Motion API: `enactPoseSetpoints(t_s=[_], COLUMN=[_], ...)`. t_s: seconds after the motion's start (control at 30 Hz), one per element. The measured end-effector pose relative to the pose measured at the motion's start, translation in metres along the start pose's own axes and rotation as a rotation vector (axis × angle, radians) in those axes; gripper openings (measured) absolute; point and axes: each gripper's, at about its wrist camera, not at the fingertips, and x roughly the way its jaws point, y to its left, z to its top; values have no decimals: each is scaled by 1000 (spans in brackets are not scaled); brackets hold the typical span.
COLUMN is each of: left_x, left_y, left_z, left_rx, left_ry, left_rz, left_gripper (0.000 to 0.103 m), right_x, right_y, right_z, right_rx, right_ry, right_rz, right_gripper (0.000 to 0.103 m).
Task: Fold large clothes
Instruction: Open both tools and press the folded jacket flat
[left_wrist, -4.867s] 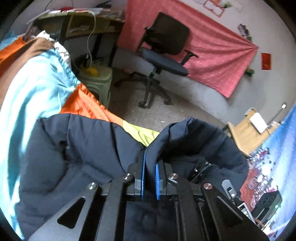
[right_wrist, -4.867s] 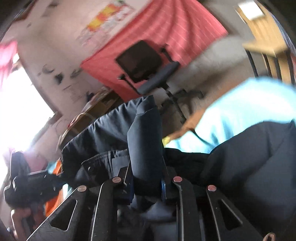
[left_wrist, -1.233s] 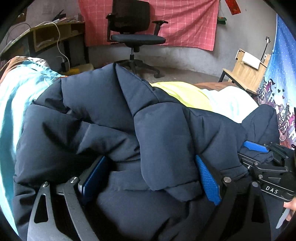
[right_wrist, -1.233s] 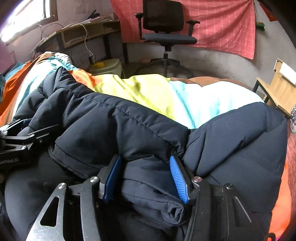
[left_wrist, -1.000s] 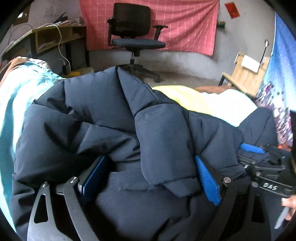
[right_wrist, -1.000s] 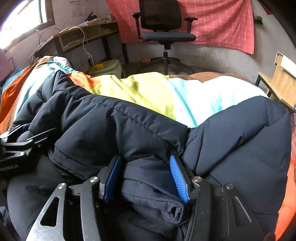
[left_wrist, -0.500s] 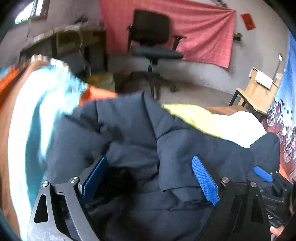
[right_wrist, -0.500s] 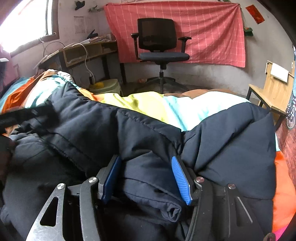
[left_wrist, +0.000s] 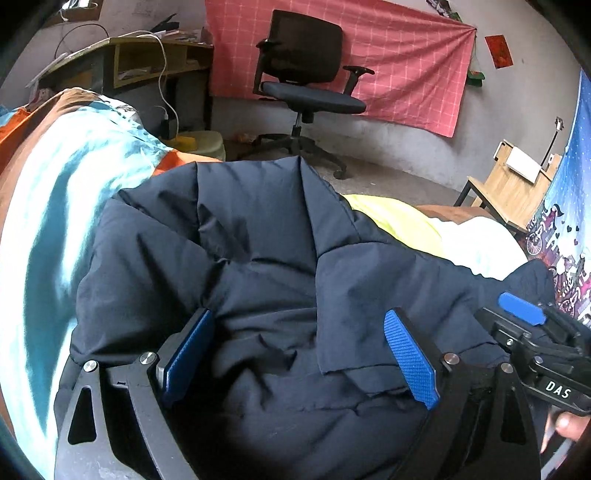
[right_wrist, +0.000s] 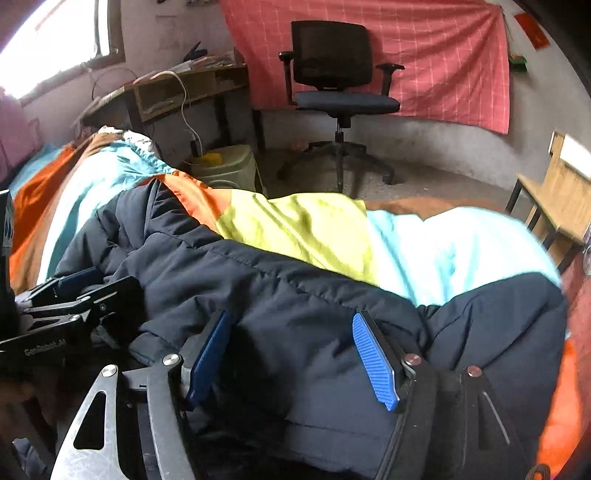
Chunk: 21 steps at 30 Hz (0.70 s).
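Navy puffer jacket (left_wrist: 258, 240) lies bunched on multicolour bedspread (right_wrist: 314, 225). Left gripper (left_wrist: 299, 354) spread wide, fabric loose btwn pads, nothing clamped. Right gripper (right_wrist: 291, 358) jaws opening, jacket fold btwn them, letting go. Should clear fabric w/o snagging, then regrip an edge for next fold.

Jacket (left_wrist: 258, 240) lower part cut off; desk (right_wrist: 177, 88) clutter unreadable.

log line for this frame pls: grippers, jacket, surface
left hand-held gripper: open over jacket | right hand-held gripper: jaws opening, jacket between | navy puffer jacket: bunched on bedspread | fold: unfinished
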Motion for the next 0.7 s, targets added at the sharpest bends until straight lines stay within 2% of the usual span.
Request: enactPoseSetpoints(t_s=[0.13, 0.3, 0.53, 0.7], left_x=[3, 7, 16, 24], left_y=[-3, -5, -20, -24], left_z=[-4, -9, -16, -15], left_rx=[8, 20, 54, 58], left_ry=[-7, -22, -23, -7], left_rz=[-7, 14, 62, 83], left_gripper=[91, 91, 92, 93], right_x=[9, 15, 23, 36], right_y=[-14, -10, -17, -20], right_z=[-10, -14, -20, -17], right_rx=[54, 41, 61, 71], right_ry=[-24, -44, -68, -46], right_rz=[56, 35, 53, 42], right_gripper=[67, 67, 67, 66])
